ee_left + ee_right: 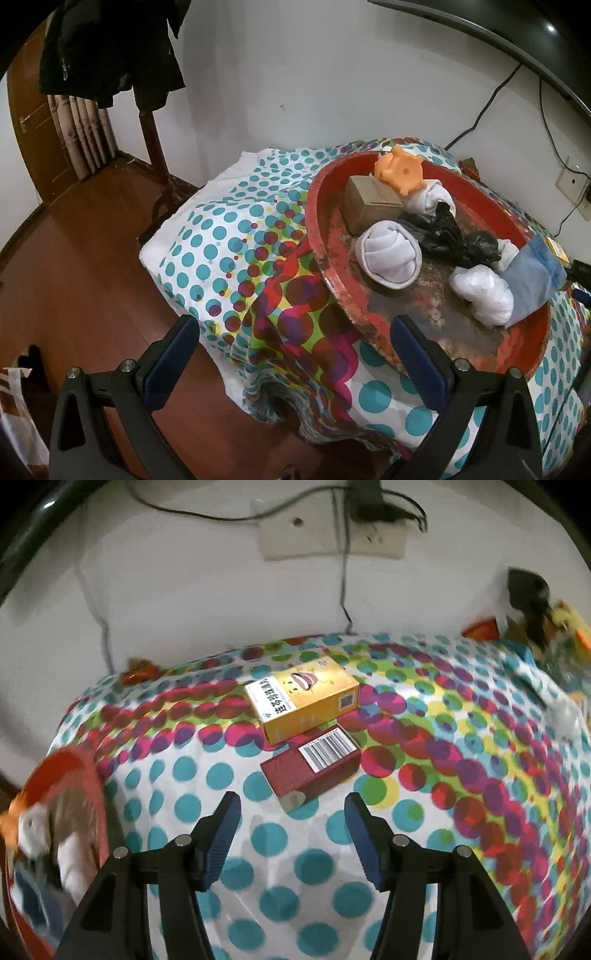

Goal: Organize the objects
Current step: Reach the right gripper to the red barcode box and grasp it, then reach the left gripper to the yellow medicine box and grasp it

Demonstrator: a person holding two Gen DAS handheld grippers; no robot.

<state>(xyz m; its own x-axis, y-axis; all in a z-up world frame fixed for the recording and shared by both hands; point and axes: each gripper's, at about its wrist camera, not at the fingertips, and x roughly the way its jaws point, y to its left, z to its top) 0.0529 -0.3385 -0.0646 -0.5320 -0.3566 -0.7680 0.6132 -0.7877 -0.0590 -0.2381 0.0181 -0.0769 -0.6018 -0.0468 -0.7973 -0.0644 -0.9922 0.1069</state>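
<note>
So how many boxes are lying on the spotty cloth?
2. The yellow box lies farther back, and the dark red box lies just in front of it, near the right gripper. Others may be hidden out of view.

White wall (pixel 314 74), wooden floor (pixel 74 288)

In the right wrist view the red tray (pixel 74 771) was smeared by motion blur and cut off at the left edge. Clutter (pixel 554 627) at far right was too blurred to identify. The brown box (pixel 369 203) lay partly hidden under the orange toy (pixel 400 171).
</note>
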